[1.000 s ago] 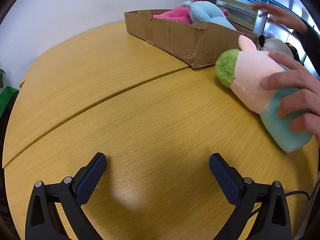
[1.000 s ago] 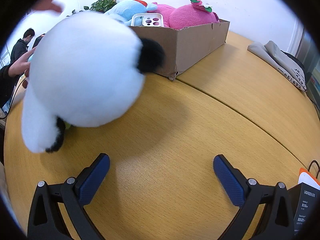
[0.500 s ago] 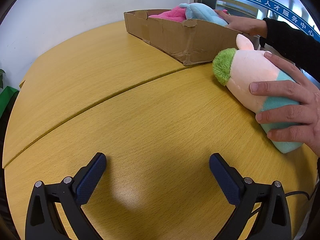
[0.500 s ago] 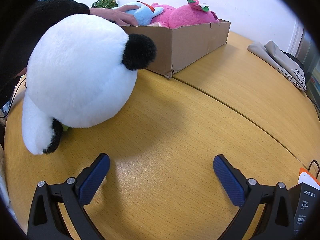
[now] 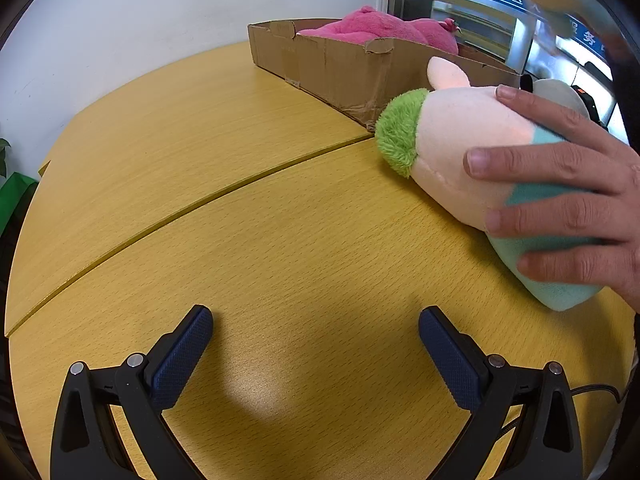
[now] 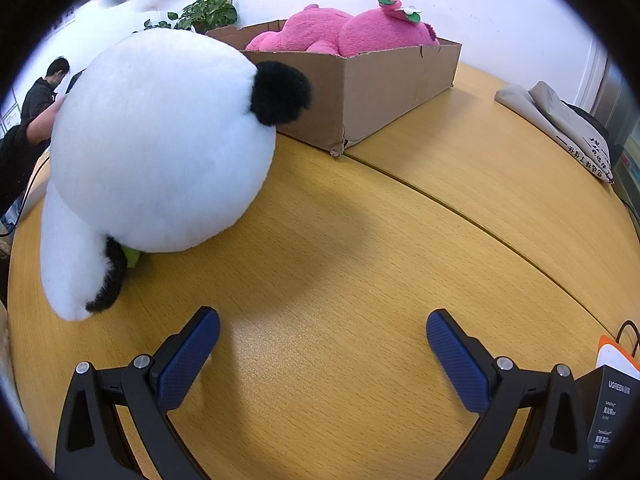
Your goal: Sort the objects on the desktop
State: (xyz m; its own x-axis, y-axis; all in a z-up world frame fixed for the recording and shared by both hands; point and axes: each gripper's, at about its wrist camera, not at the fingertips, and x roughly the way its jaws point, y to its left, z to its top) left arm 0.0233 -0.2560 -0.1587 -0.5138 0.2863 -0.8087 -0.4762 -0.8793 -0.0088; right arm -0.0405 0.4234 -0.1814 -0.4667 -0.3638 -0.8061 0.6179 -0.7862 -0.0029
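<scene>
A pink, green and teal plush toy (image 5: 460, 140) lies on the wooden table (image 5: 240, 240) at the right, with a person's bare hand (image 5: 560, 200) resting on it. A cardboard box (image 5: 340, 64) at the back holds a pink plush (image 5: 380, 30). My left gripper (image 5: 316, 340) is open and empty, low over the table, apart from the toy. In the right wrist view a big white and black panda plush (image 6: 160, 152) sits on the table at the left, in front of the box (image 6: 392, 84) with the pink plush (image 6: 340, 32). My right gripper (image 6: 322, 344) is open and empty.
Grey folded cloth (image 6: 560, 120) lies at the table's far right. A black UGREEN package (image 6: 608, 412) stands at the right edge. A potted plant (image 6: 204, 12) and a person (image 6: 36, 108) are behind the table. A seam (image 5: 180, 216) runs across the tabletop.
The blue plush has been lifted out of the box by the person's other hand, which has left the box. The hand on the pink-teal toy stays. Both grippers are still.
</scene>
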